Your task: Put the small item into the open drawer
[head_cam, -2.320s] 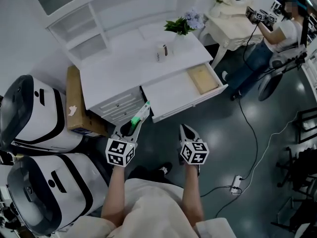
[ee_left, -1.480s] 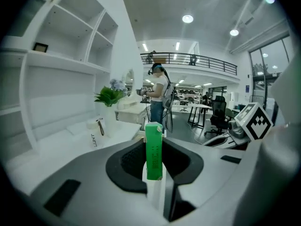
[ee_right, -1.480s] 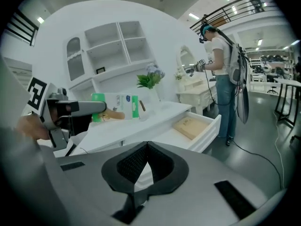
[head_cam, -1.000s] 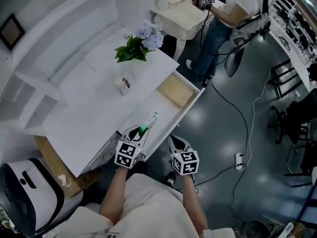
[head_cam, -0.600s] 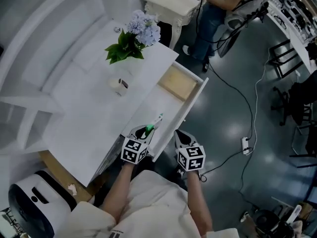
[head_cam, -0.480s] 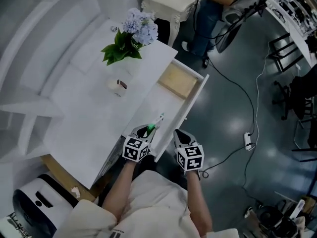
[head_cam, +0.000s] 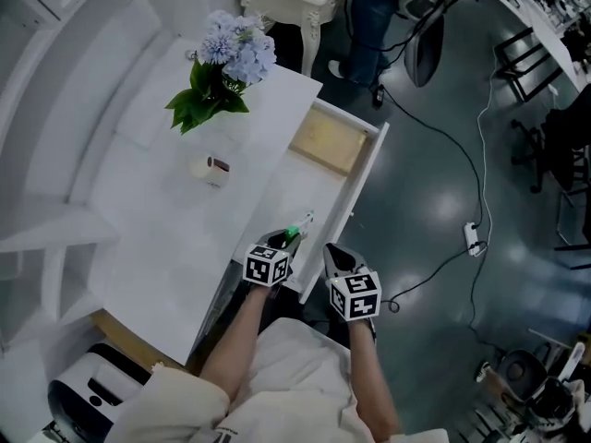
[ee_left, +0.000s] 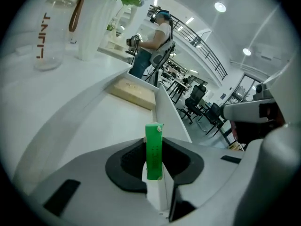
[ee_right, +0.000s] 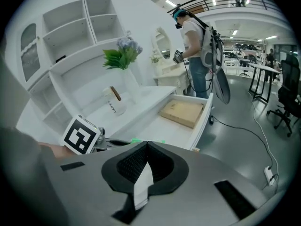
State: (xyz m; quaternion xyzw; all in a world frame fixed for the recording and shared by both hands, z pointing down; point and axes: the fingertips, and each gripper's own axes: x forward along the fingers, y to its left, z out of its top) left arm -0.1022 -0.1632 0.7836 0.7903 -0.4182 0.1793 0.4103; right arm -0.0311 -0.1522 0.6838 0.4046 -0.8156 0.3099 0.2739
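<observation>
The small item (ee_left: 153, 142) is a slim green-and-white stick, and my left gripper (ee_left: 154, 167) is shut on it, the stick poking out past the jaws. In the head view this item (head_cam: 297, 228) hangs over the near end of the open white drawer (head_cam: 347, 212), with the left gripper (head_cam: 284, 239) behind it. My right gripper (head_cam: 331, 253) is shut and empty, just right of the left one at the drawer's front panel. From the right gripper view the right gripper (ee_right: 144, 147) points at the drawer (ee_right: 201, 121), and the green item (ee_right: 146, 141) shows just beyond its jaws.
A tan flat board (head_cam: 329, 142) lies at the drawer's far end. On the white desk (head_cam: 138, 220) stand a small glass jar (head_cam: 211, 169) and a vase of flowers (head_cam: 222, 63). A person (ee_right: 195, 46) with grippers stands beyond. Cables (head_cam: 462, 238) trail over the dark floor.
The head view has swung round the desk. My left gripper has dropped lower with the item, over the drawer's near end. The right gripper has sunk slightly beside it.
</observation>
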